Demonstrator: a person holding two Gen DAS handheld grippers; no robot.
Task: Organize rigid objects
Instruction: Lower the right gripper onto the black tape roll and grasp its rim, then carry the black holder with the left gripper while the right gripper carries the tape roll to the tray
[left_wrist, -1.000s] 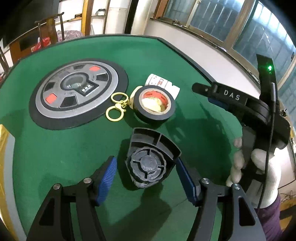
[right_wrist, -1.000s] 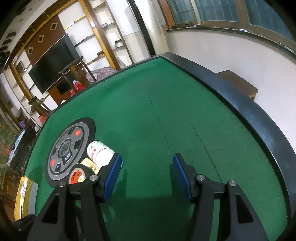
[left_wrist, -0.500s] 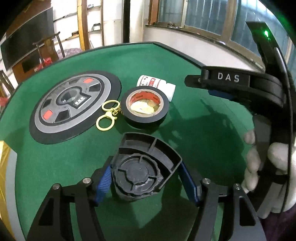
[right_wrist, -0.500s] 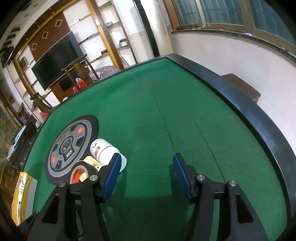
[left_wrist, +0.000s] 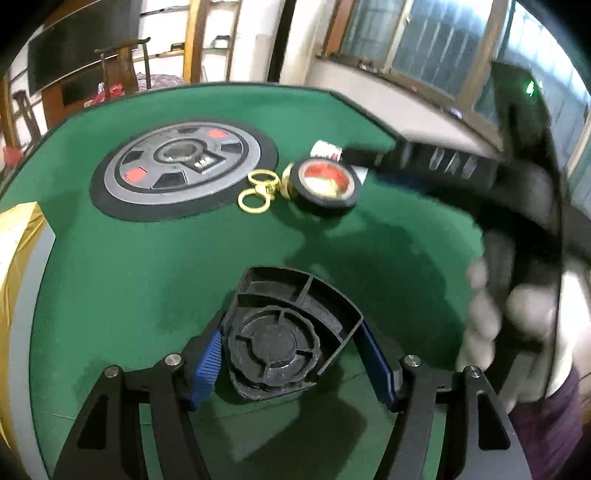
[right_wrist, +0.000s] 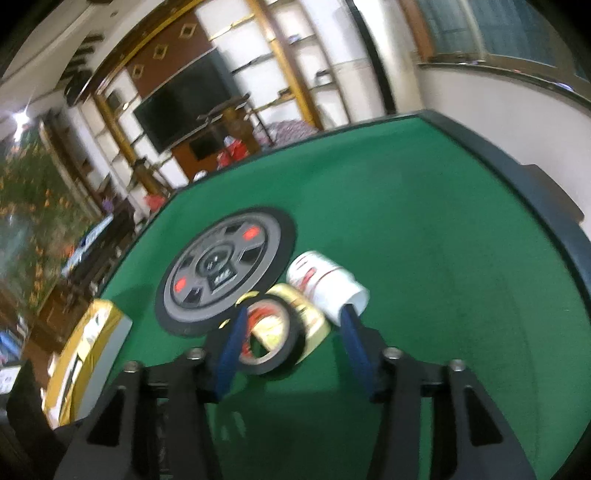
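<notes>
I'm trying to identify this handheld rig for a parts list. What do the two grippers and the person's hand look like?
Both grippers, left gripper and right gripper, have matte black angular frames with silver screw heads and ribbed blue pads on the jaws. Seen from the left wrist camera, the right one has a black body bearing blurred white lettering and a green indicator light. The hand wears a white glove with a dark purple sleeve.

Matt green felt on the surface (left_wrist: 147, 280). Black ribbed plastic, dull and dusty, on the cap (left_wrist: 284, 332). Glossy black tape (right_wrist: 275, 339) beside a cream roll (right_wrist: 310, 317). Shiny gold metal clasp (left_wrist: 256, 192). Smooth white plastic bottle (right_wrist: 328, 282). Ridged blue rubbery pads (left_wrist: 208, 360) on the left claw (left_wrist: 291, 360).
</notes>
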